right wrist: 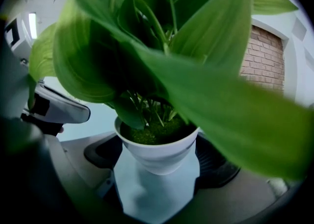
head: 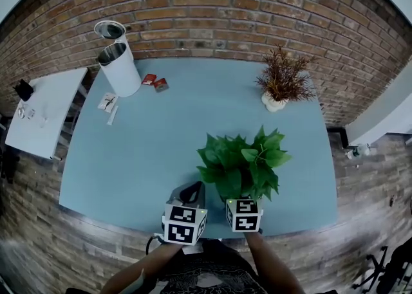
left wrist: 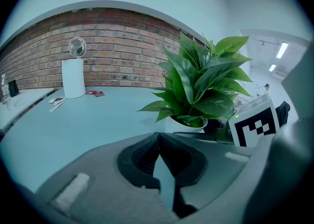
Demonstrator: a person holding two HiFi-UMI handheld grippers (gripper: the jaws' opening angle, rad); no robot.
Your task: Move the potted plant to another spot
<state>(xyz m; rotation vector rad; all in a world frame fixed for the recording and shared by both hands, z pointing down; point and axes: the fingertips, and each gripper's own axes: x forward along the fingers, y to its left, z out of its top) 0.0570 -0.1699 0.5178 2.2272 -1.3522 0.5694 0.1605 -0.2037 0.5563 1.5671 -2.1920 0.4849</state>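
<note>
Right gripper point(right wrist: 158, 169) clamps the green, broad-leaved potted plant point(head: 243, 161) near the front edge of the matte teal table point(head: 129, 157).
Its jaws stand wide, with ribbed black pads pressed to both sides of the smooth white tapered pot point(right wrist: 157, 150) below the rim, likely so the flare resists slipping on a lift. The left gripper point(left wrist: 158, 137) hangs just beside it, jaws tip to tip and empty.
</note>
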